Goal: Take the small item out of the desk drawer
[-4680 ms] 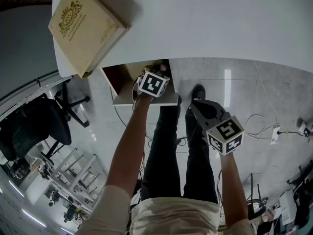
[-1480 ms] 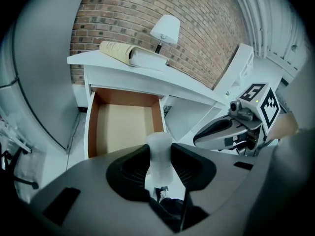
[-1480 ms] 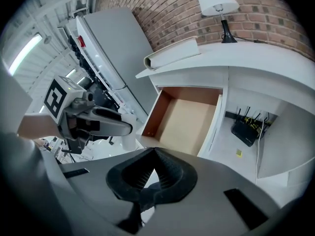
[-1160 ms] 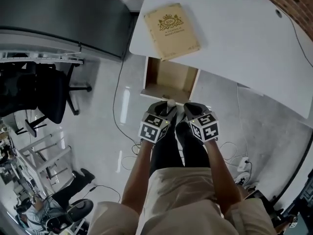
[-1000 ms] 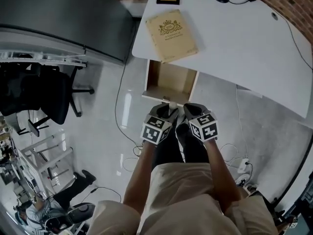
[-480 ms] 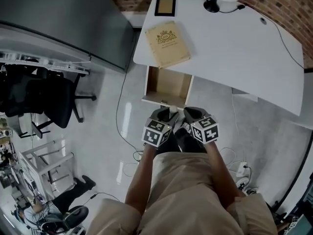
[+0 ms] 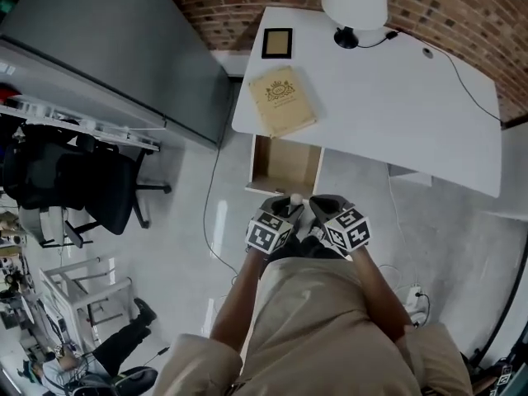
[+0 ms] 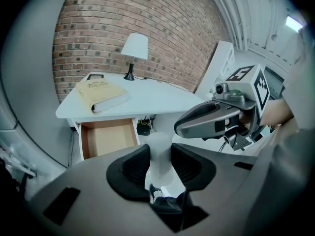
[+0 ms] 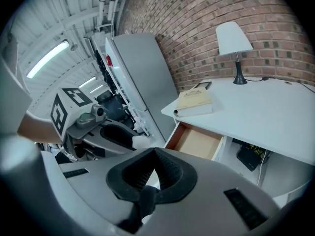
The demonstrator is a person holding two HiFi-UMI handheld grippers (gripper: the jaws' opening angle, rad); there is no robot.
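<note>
Near: left gripper clamped on small white item, held over person's lap, out of drawer. Item's long axis along jaws, rounded end poking past fingertips toward desk. Right gripper just beside on right, jaws closed, empty. Beyond: open drawer under white desk. On desk: book, picture frame, lamp. Office chair left. Brick wall far.

Desk top looks smooth matt white, drawer inside is bare brownish wood, wall is rough brick, floor kinda glossy, polished-looking.
</note>
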